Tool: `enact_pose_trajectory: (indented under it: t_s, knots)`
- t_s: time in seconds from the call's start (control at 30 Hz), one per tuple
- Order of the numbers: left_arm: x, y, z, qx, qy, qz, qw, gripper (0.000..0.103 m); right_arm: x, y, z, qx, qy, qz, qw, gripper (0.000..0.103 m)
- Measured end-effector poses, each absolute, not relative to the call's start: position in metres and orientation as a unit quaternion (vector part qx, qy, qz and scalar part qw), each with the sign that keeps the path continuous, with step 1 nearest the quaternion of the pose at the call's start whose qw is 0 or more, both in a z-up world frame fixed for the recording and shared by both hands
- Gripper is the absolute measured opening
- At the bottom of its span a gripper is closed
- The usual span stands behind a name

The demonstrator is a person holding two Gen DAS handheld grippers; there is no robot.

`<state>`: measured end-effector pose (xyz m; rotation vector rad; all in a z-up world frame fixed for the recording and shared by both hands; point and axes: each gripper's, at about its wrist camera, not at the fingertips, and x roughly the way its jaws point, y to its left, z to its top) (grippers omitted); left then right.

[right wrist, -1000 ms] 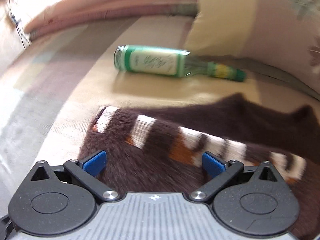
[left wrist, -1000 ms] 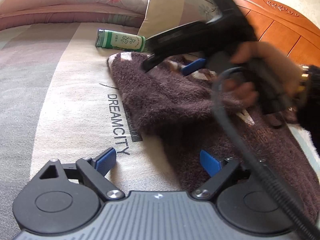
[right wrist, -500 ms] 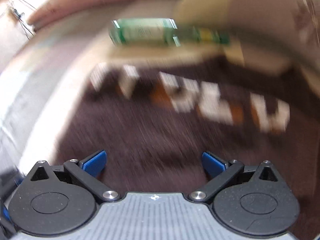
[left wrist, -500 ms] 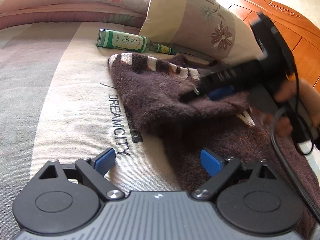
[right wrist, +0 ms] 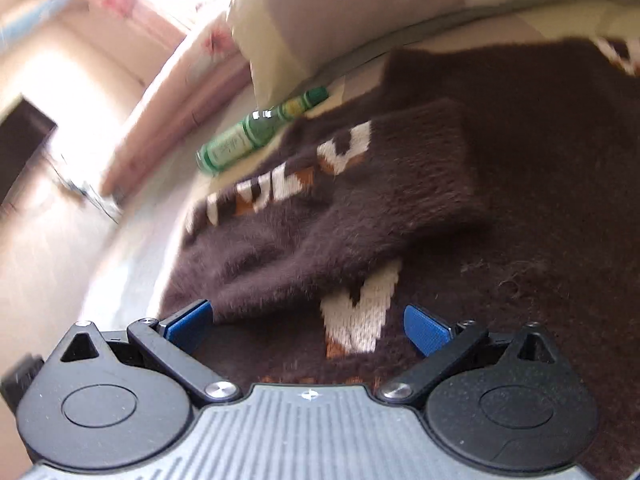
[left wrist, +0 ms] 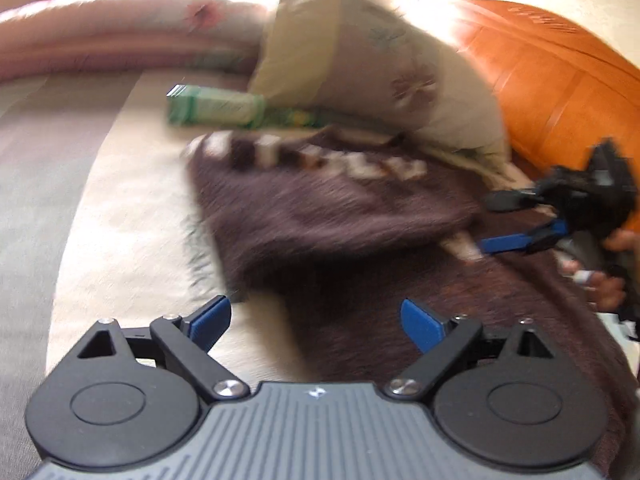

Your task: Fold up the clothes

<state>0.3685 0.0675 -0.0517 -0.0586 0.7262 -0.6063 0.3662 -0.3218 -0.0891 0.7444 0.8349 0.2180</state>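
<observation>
A fuzzy dark brown sweater (left wrist: 340, 216) with a white and orange pattern lies on the bed, one sleeve folded across its body (right wrist: 360, 200). My left gripper (left wrist: 316, 320) hovers open over the sweater's near left edge, nothing between its blue pads. My right gripper (right wrist: 308, 326) is open too, low over the sweater's white pattern (right wrist: 360, 312). In the left wrist view the right gripper (left wrist: 516, 220) shows at the far right, held by a hand (left wrist: 608, 280), its jaws apart above the sweater.
A green glass bottle (left wrist: 224, 108) lies on the beige bed cover (left wrist: 120, 200) just beyond the sweater. A floral pillow (left wrist: 380, 72) leans against the orange wooden headboard (left wrist: 560, 92). A rolled pink quilt (left wrist: 120, 36) runs along the far side.
The right gripper swept from above the folded sleeve to the right side of the sweater and rolled, its view now tilted. The left gripper rose slightly. Both stayed open.
</observation>
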Motion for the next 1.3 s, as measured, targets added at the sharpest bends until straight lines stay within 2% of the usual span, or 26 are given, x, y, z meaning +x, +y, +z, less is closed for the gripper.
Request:
enact_pose_trajectory:
  t_s: [0.1, 0.37, 0.53, 0.7, 0.77, 0.83, 0.87, 0.9, 0.93, 0.97, 1.1, 1.3]
  knots:
    - [0.355, 0.056, -0.043, -0.016, 0.320, -0.337, 0.885, 0.092, 0.378, -0.333, -0.103, 0.400, 0.368, 0.107, 0.832, 0.103]
    - [0.356, 0.039, -0.062, 0.046, 0.354, -0.312, 0.880, 0.092, 0.400, -0.357, -0.117, 0.472, 0.272, 0.077, 0.835, 0.103]
    - [0.358, 0.047, -0.060, 0.018, 0.353, -0.317, 0.880, 0.093, 0.385, -0.351, -0.125, 0.517, 0.228, 0.077, 0.821, 0.103]
    - [0.360, 0.046, -0.062, 0.017, 0.356, -0.314, 0.880, 0.093, 0.410, -0.346, -0.120, 0.482, 0.255, 0.075, 0.835, 0.103]
    - [0.360, 0.045, -0.063, 0.019, 0.358, -0.315, 0.879, 0.093, 0.429, -0.348, -0.118, 0.473, 0.267, 0.053, 0.838, 0.092]
    - [0.361, 0.044, -0.065, 0.021, 0.362, -0.314, 0.877, 0.093, 0.437, -0.345, -0.119, 0.452, 0.281, 0.031, 0.846, 0.065]
    - [0.362, 0.045, -0.066, 0.023, 0.365, -0.312, 0.877, 0.093, 0.436, -0.345, -0.121, 0.444, 0.283, 0.023, 0.850, 0.058]
    - [0.362, 0.046, -0.067, 0.022, 0.366, -0.311, 0.877, 0.093, 0.432, -0.348, -0.124, 0.445, 0.281, 0.018, 0.850, 0.041]
    - [0.362, 0.047, -0.067, 0.020, 0.366, -0.312, 0.876, 0.093, 0.428, -0.351, -0.129, 0.449, 0.280, 0.011, 0.849, 0.013]
    - [0.362, 0.048, -0.067, 0.017, 0.366, -0.314, 0.876, 0.093, 0.425, -0.356, -0.135, 0.464, 0.276, 0.011, 0.841, 0.008]
    - [0.361, 0.052, -0.065, 0.010, 0.356, -0.332, 0.874, 0.093, 0.431, -0.355, -0.131, 0.466, 0.290, 0.000, 0.836, 0.009]
    - [0.362, 0.058, -0.064, -0.002, 0.348, -0.347, 0.871, 0.093, 0.447, -0.344, -0.090, 0.403, 0.303, -0.007, 0.864, 0.009]
